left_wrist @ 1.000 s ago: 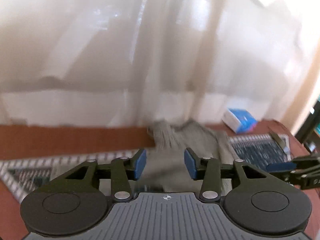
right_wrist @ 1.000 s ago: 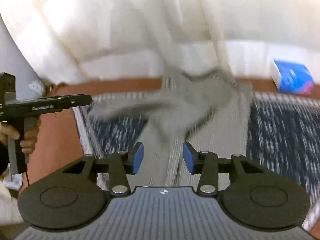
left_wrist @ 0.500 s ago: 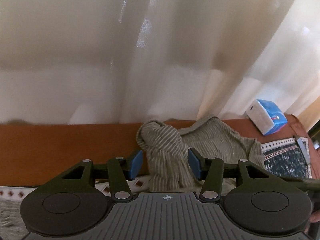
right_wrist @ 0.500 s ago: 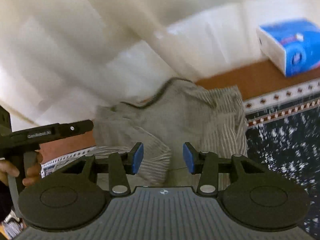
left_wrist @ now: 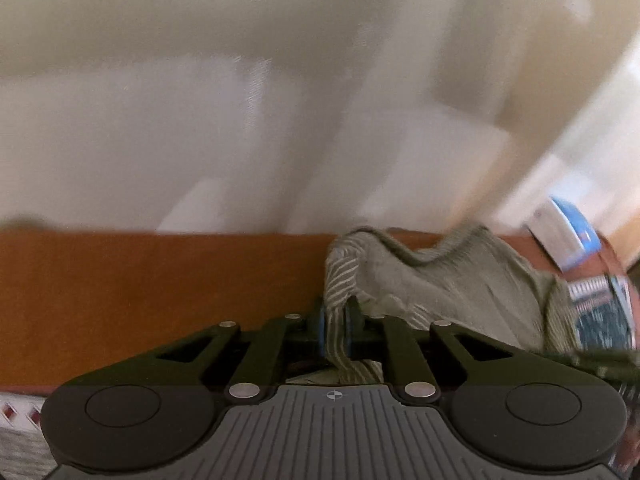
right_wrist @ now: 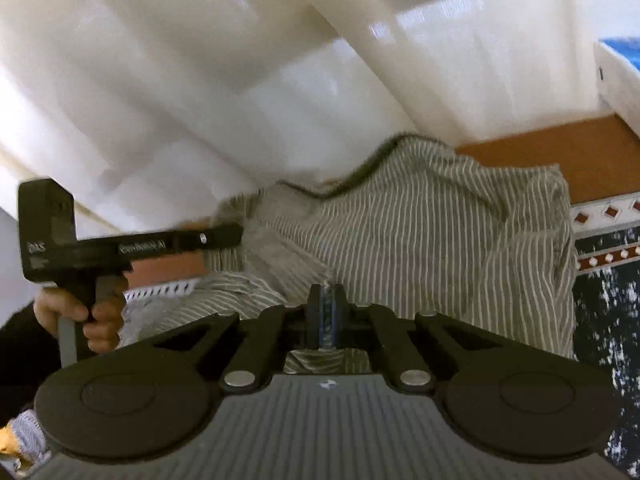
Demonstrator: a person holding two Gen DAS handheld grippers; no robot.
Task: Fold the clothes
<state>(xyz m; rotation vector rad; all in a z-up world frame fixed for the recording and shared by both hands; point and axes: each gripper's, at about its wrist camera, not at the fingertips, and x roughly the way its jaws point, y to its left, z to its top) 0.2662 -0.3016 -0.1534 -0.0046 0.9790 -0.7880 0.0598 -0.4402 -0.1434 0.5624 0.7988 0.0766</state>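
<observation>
While the crumpled grey-green white-striped cloth garment point(right_wrist: 420, 236) lies bunched on the orange-brown worktop point(left_wrist: 160, 280), left gripper point(left_wrist: 334, 330) and right gripper point(right_wrist: 327, 318) each pinching an edge between closed fingers, pull evenly apart to flatten it.

Bare wood tabletop point(left_wrist: 160, 280) open on left; curtain point(left_wrist: 280, 120) close behind, tissue pack point(left_wrist: 568, 236) far right.

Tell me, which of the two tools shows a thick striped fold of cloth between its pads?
The left tool: a bunched fold of the striped garment passes between its pads. The right tool pinches only a thin edge.
</observation>
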